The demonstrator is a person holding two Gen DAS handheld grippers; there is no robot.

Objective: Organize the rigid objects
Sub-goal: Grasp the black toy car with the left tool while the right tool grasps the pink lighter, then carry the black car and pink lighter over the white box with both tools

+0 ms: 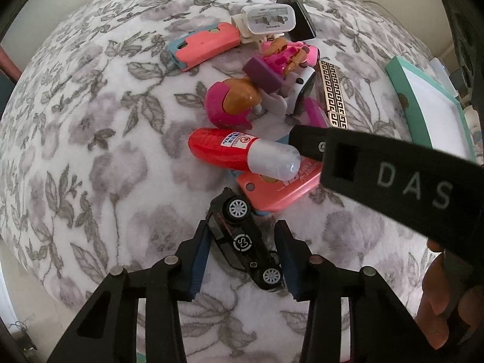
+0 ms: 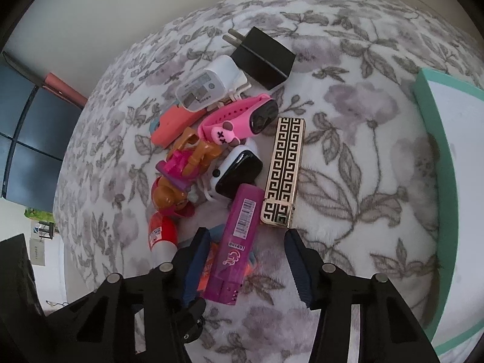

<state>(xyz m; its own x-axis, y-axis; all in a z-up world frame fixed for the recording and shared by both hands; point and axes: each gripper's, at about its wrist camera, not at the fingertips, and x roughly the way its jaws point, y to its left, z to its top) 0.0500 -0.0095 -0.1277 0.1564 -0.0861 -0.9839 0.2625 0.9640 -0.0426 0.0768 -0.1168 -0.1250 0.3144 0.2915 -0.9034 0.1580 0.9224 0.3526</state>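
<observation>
Flowered blanket (image 1: 90,151) carries the pile; teal box (image 2: 435,151) sits at its right edge. Left hand-held gripper (image 1: 242,260) is partly open around the black toy car (image 1: 245,242), which lies tilted on its side; left pad looks to touch it, right pad apart. Right hand-held gripper (image 2: 245,266) is partly open astride the purple lighter (image 2: 236,248), left pad against it, right pad apart.

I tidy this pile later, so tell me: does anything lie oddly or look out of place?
Yes: the black toy car lies tipped on its side, wheels facing up, between the left gripper fingers. The red bottle lies flat across a coral case.
</observation>
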